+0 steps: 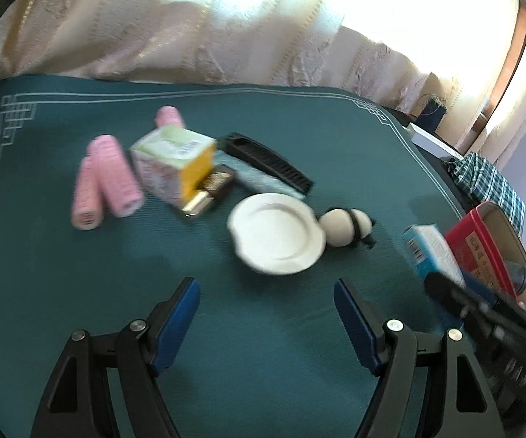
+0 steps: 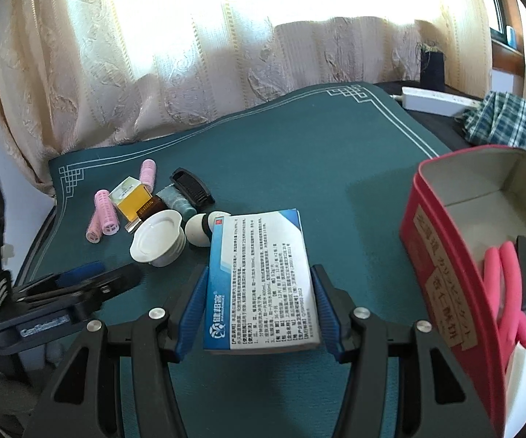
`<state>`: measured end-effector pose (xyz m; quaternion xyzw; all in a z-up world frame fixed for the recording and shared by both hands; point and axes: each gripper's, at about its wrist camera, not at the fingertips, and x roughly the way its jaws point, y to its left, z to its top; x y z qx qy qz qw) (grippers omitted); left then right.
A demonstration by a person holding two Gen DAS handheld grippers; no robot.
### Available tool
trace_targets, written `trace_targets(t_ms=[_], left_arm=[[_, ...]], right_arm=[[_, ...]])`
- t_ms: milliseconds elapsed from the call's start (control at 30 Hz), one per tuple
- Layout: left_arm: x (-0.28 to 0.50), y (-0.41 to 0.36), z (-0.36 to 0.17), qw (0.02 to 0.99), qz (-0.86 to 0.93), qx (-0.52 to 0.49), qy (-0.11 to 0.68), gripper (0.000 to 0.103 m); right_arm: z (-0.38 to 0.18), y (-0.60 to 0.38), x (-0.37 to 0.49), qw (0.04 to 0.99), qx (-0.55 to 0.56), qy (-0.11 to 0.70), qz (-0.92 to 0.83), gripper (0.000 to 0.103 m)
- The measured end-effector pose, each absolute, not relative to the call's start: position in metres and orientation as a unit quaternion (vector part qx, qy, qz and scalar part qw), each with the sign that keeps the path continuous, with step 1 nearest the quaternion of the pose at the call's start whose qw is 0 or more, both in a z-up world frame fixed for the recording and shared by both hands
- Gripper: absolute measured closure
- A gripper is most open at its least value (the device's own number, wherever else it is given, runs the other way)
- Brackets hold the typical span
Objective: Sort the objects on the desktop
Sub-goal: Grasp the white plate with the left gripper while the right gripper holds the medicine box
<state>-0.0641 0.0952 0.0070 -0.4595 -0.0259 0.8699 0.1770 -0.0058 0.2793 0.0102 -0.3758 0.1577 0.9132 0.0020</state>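
Evidently the right gripper (image 2: pixel 259 314) clamps the blue-and-white box (image 2: pixel 261 281) by its long sides, label up, so it can go flat into the red tin (image 2: pixel 445 266) at three o'clock, which already holds something pink. The left gripper (image 1: pixel 266 321) hangs with its jaws wide apart and nothing between them above the green mat (image 1: pixel 98 255), probably lining up on the white dish (image 1: pixel 275 233) at twelve o'clock; pink rollers (image 1: pixel 106 182) lie at ten.
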Motion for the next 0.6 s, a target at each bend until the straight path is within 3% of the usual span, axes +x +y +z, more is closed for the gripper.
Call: trace_targets(t_ms=[300, 600], left_arm=[[-0.093, 0.122, -0.004, 0.140, 0.875, -0.462, -0.010, 0.026], [-0.101, 0.096, -0.012, 0.111, 0.878, -0.466, 0.006, 0.025]], right_arm=[[0.005, 0.285, -0.005, -0.016, -0.379, 0.181, 0.907, 0.044], [0.007, 0.286, -0.002, -0.028, -0.377, 0.193, 0.905, 0.044]])
